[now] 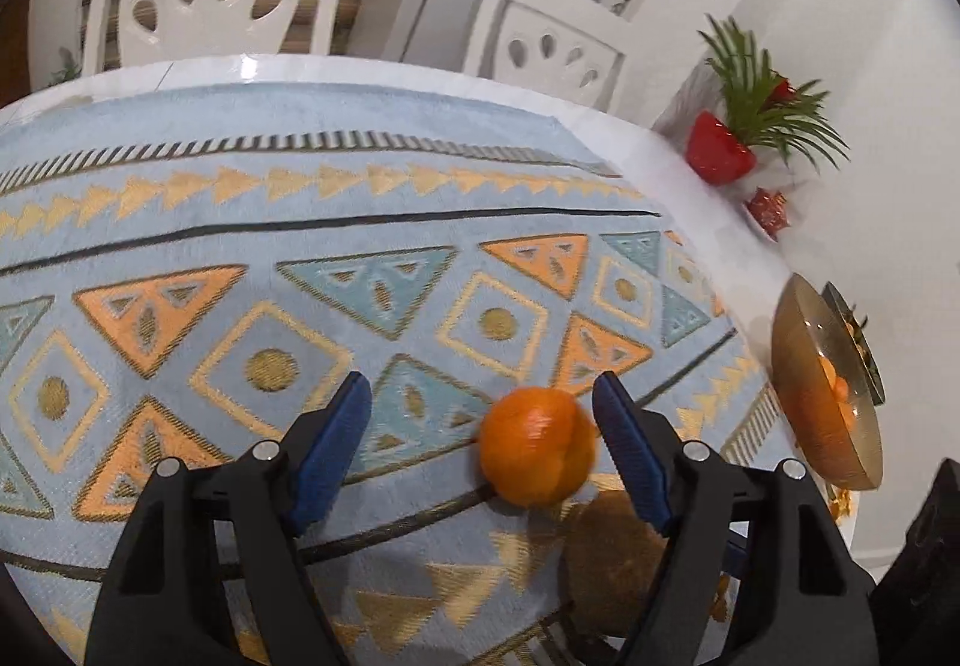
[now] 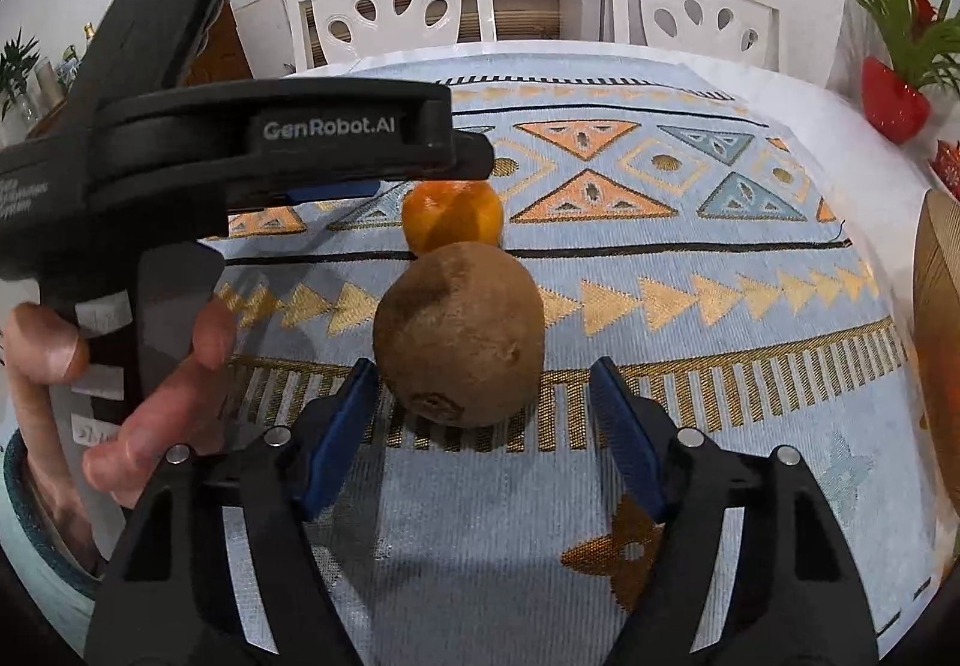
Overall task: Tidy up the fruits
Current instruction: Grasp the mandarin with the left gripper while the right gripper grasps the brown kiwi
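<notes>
The orange is small, glossy and faintly lobed, its edges blurred; it sits on the cloth between the left gripper's blue ribbed pads, nearer the right-hand one, though whether they touch is unclear. Those jaws stand wide, holding nothing. Just beside the orange lies a kiwi, brown, fuzzy, egg-shaped, between the tips of the right gripper, equally spread and empty. The woven cloth carries triangles and diamonds in pale blue, orange and gold. A ribbed gold bowl at the table's edge holds more orange fruit.
</notes>
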Motion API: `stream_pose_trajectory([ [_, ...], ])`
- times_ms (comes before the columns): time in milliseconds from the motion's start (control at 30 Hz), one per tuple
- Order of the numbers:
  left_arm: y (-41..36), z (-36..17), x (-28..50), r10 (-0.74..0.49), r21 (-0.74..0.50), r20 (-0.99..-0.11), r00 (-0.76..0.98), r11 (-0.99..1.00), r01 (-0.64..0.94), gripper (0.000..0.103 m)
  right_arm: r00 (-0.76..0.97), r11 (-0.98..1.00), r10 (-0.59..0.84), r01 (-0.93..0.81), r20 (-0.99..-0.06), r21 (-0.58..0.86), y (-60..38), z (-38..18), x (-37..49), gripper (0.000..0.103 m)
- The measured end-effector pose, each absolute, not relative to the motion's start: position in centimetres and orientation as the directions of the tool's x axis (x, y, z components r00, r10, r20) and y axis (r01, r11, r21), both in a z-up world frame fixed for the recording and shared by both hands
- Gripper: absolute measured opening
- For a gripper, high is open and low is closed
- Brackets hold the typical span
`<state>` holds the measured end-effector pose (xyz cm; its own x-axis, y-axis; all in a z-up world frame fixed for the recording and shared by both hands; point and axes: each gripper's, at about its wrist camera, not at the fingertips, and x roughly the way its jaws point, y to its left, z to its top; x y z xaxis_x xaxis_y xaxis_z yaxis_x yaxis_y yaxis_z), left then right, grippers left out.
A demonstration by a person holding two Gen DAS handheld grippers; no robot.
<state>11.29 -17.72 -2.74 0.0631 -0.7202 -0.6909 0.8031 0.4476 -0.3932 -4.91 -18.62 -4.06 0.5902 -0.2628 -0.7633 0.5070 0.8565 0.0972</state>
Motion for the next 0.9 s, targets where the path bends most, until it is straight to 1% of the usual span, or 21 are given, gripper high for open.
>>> stream_pose_trajectory([
  [67,-18.1,-2.8,10.8,-0.711,-0.372,-0.701,0.063,0.439,0.818,0.074,0.59,0.856,-0.258,0.507,-0.765,0.102,-18.7,-4.1,-4.9,0.073],
  [100,-18.4,-2.9,10.5,-0.702,-0.357,-0.709,0.065,0.437,0.826,0.074,0.589,0.858,-0.257,0.503,-0.766,0.099,-18.6,-4.2,-4.9,0.071],
  [133,-18.6,-2.9,10.3,-0.694,-0.344,-0.716,0.071,0.44,0.83,0.073,0.586,0.861,-0.253,0.499,-0.77,0.097,-18.6,-4.2,-4.7,0.066],
  [167,-18.7,-3.0,10.2,-0.686,-0.332,-0.723,0.077,0.443,0.833,0.068,0.584,0.863,-0.252,0.497,-0.772,0.094,-18.5,-4.3,-4.6,0.062],
  [233,-19.0,-3.2,10.0,-0.68,-0.327,-0.73,0.069,0.437,0.838,0.064,0.582,0.868,-0.251,0.49,-0.774,0.087,-18.4,-4.3,-4.4,0.059],
  [333,-19.0,-3.1,9.7,-0.685,-0.316,-0.725,0.07,0.422,0.85,0.055,0.585,0.875,-0.25,0.478,-0.772,0.079,-18.1,-4.3,-4.3,0.053],
  [400,-19.1,-2.9,9.1,-0.686,-0.292,-0.723,0.08,0.409,0.864,0.049,0.586,0.876,-0.252,0.477,-0.77,0.076,-18.0,-4.3,-4.3,0.052],
  [467,-19.2,-2.7,8.5,-0.689,-0.268,-0.719,0.089,0.393,0.879,0.041,0.589,0.876,-0.249,0.476,-0.769,0.081,-18.0,-4.2,-4.4,0.052],
  [567,-19.2,-2.5,7.8,-0.683,-0.225,-0.72,0.12,0.394,0.891,0.04,0.6,0.872,-0.242,0.479,-0.762,0.1,-18.3,-4.1,-4.7,0.051],
  [633,-19.1,-2.3,7.7,-0.685,-0.22,-0.718,0.126,0.394,0.892,0.04,0.61,0.866,-0.242,0.487,-0.755,0.115,-18.6,-3.9,-5.0,0.051],
  [900,-18.0,-2.1,9.3,-0.707,-0.285,-0.693,0.141,0.448,0.847,0.039,0.646,0.84,-0.225,0.509,-0.73,0.191,-19.7,-3.4,-6.1,0.05],
])
